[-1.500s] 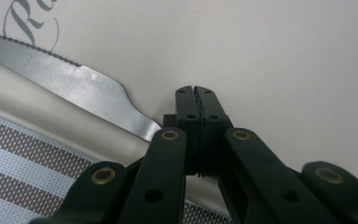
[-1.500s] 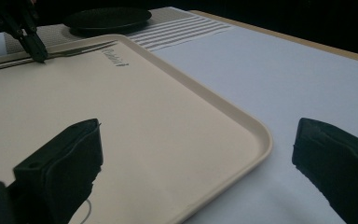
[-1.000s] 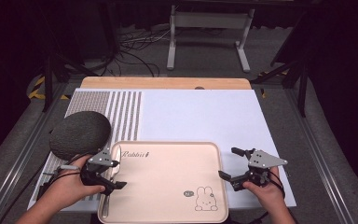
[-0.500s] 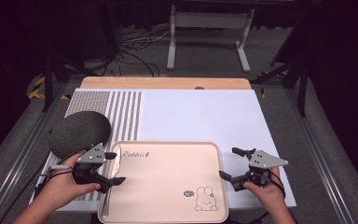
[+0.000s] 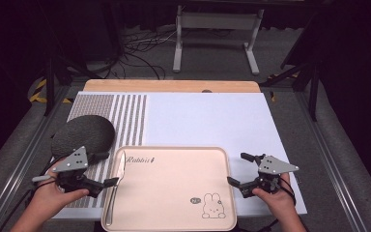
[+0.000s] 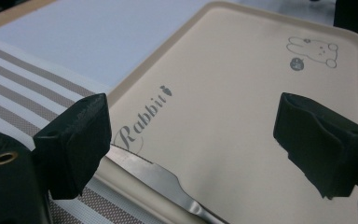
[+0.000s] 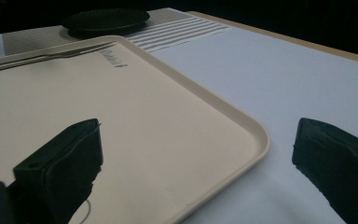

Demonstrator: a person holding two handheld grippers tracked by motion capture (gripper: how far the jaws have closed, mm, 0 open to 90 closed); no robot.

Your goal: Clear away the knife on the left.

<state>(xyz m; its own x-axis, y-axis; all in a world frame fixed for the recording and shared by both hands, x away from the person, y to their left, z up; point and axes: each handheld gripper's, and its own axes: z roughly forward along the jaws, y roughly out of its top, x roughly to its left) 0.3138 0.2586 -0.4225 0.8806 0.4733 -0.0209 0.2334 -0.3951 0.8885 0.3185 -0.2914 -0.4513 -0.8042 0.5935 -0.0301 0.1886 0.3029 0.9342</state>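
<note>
While the butter knife (image 5: 116,180) lies along the left inner edge of the beige rabbit tray (image 5: 174,193), the left claw (image 5: 107,169) is seen released just beside it, its jaws having just been opening with nothing gripped. At the tray's right rim, the right claw (image 5: 237,168) is held released, straddling the edge.

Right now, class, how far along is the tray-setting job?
Done: the knife lies in the tray at its left edge. In hand: nothing; the left gripper, jaws just opened, and the right gripper are empty. Left, probably: the dark plate on the striped mat.
</note>
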